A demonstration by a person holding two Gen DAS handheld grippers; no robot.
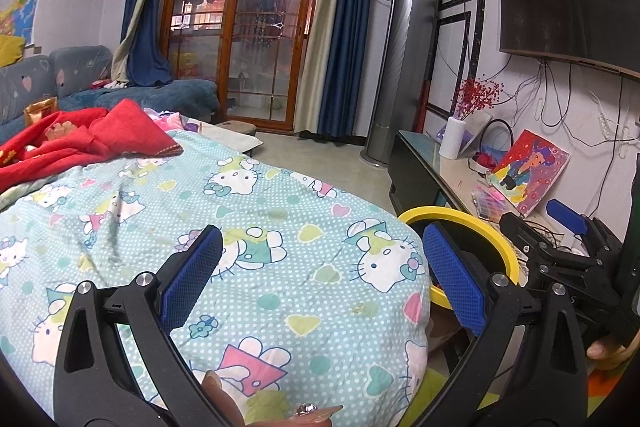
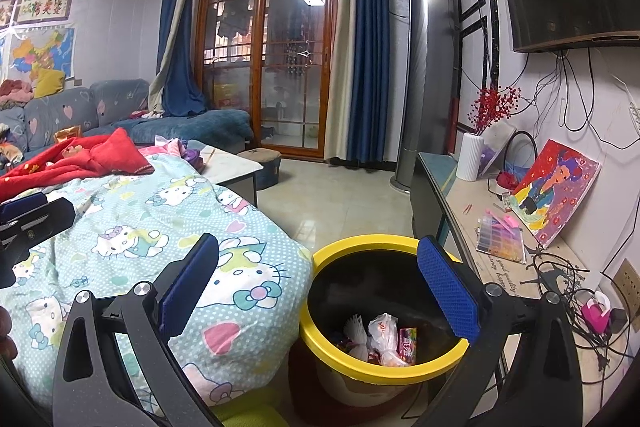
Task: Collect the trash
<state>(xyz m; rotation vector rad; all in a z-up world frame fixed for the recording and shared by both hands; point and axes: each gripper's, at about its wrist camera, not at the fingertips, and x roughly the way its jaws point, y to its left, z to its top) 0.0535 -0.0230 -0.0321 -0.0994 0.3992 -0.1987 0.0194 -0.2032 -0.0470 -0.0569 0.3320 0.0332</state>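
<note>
A Hello Kitty quilt (image 2: 168, 227) is covering the low table and serving as the landmark. A red cloth (image 2: 80, 159) is lying on its far end. The tiled floor (image 2: 340, 195) is extending beyond it, carrying the yellow-rimmed trash bin (image 2: 340, 247) just beside the quilt's near corner. Wrappers (image 2: 380, 339) are resting inside the bin. A small stool (image 2: 262, 161) is standing past the quilt's far end.
</note>
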